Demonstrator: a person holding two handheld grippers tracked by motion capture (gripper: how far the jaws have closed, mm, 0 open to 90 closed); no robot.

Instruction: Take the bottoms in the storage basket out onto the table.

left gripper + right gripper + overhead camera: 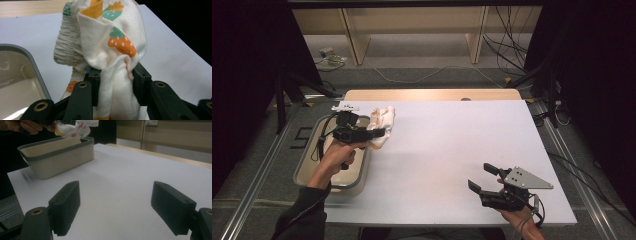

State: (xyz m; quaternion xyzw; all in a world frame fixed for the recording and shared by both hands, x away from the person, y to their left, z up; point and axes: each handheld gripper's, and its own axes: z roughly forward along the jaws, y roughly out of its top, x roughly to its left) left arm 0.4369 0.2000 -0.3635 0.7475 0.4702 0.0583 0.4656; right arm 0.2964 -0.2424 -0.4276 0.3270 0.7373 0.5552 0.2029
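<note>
A white cloth (382, 124) printed with orange and green strawberries hangs bunched above the table's left side, beside the beige bin (312, 150). My left gripper (374, 134) is shut on the cloth (110, 50), its jaws pinching a fold (117, 85) while the rest droops over them. Near the front right of the table, my right gripper (484, 177) stands open just above the surface with nothing between its fingers (66, 206). In the right gripper view the cloth (75, 128) shows above the bin's (60, 157) far rim.
A white sheet (452, 150) covers the table, with a wooden strip (432, 94) at its far edge. The beige bin with a grey rim sits at the left edge. Shelving and cables lie on the floor beyond.
</note>
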